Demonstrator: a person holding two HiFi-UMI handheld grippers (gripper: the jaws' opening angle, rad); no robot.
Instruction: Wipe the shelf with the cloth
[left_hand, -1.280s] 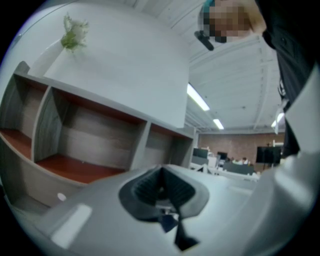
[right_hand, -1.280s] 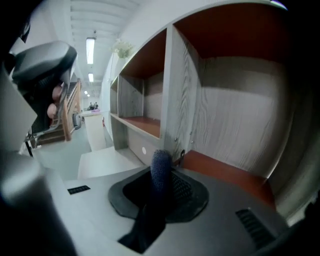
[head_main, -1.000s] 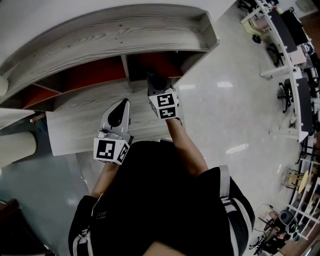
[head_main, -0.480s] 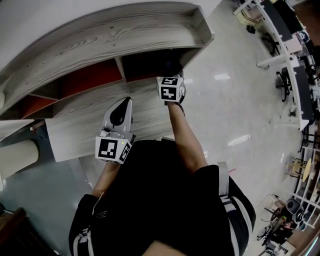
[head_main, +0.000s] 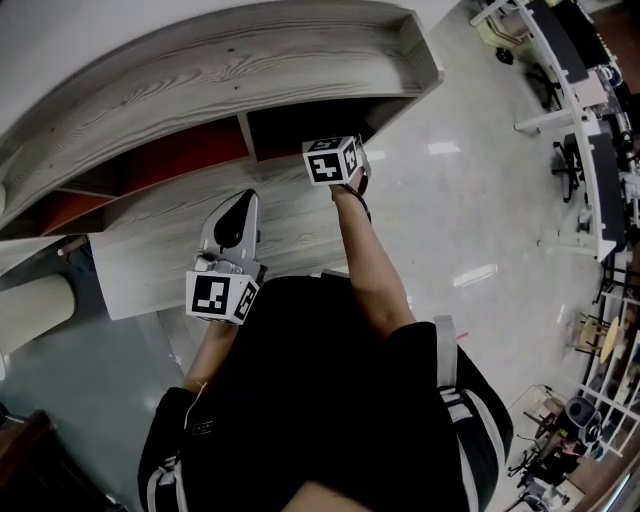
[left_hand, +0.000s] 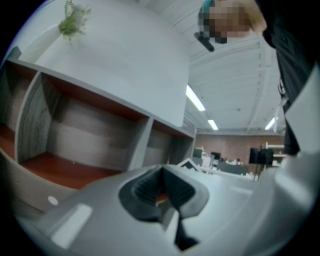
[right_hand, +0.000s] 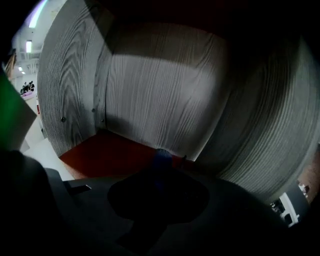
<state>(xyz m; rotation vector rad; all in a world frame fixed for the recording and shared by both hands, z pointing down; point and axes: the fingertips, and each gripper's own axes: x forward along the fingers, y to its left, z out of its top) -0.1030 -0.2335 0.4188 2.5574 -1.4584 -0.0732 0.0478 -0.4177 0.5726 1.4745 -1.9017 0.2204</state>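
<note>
Grey wood-grain shelf (head_main: 250, 70), red-floored cubbies (head_main: 190, 155), upper left. My right gripper (right_hand: 162, 162) clamps a blue cloth (right_hand: 161, 155) inside; my left gripper (left_hand: 161, 187) is closed, empty.

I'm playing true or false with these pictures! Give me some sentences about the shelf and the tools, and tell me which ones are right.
1. The right tool is reaching into a compartment of the shelf. True.
2. The compartment floor in front of the right tool is green. False: it is red, with grey wood walls around it.
3. The left tool is holding the cloth. False: its jaws are together with nothing in them; the blue cloth is pinched in the right tool.
4. A leafy green plant sits on top of the shelf. True.
</note>
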